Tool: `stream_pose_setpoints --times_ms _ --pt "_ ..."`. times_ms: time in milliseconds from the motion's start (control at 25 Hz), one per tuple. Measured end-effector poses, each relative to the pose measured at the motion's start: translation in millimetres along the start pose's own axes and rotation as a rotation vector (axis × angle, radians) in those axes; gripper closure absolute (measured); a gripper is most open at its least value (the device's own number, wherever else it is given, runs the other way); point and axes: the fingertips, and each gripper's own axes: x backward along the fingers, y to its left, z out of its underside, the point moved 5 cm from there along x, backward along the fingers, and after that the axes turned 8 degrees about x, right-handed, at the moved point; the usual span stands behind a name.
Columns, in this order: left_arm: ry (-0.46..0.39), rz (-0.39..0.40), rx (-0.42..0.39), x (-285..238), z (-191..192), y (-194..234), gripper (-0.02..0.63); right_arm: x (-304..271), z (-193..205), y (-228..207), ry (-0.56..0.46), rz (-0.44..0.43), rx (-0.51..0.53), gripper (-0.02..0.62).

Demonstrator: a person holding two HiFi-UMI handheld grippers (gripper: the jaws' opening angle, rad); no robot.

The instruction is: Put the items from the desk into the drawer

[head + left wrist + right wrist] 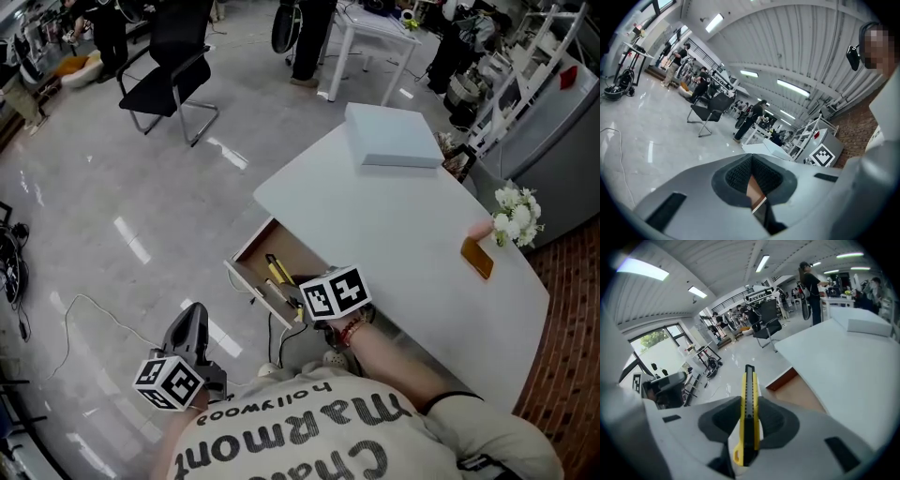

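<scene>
My right gripper is shut on a yellow and black utility knife, which hangs over the open wooden drawer at the white desk's front left edge. In the right gripper view the knife stands upright between the pads, with the drawer just beyond it. My left gripper is low at the left, away from the desk. Its pads meet at the tips in the left gripper view and hold nothing. An orange-brown flat item lies near the desk's right edge.
A pale blue box lies on the desk's far end, and white flowers stand at its right edge. A black chair and a white table are across the grey floor, where people stand. A cable trails on the floor at the left.
</scene>
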Motion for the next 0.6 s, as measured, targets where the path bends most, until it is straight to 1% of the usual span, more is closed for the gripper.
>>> stream_pose_setpoints --times_ms 200,360,480,600 --pt "-0.016 -0.009 0.002 12 -6 9 0.607 -6 -15 26 -0.076 -0.024 0.046 0.477" --pt "-0.026 -0.022 0.009 18 -6 16 0.607 -11 -23 38 -0.144 -0.037 0.076 0.477" --pt "-0.026 -0.035 0.016 20 -3 21 0.607 -17 -25 42 -0.161 -0.040 0.094 0.476" --pt "-0.022 -0.054 0.035 21 4 26 0.607 -23 -24 44 -0.161 -0.056 0.086 0.476"
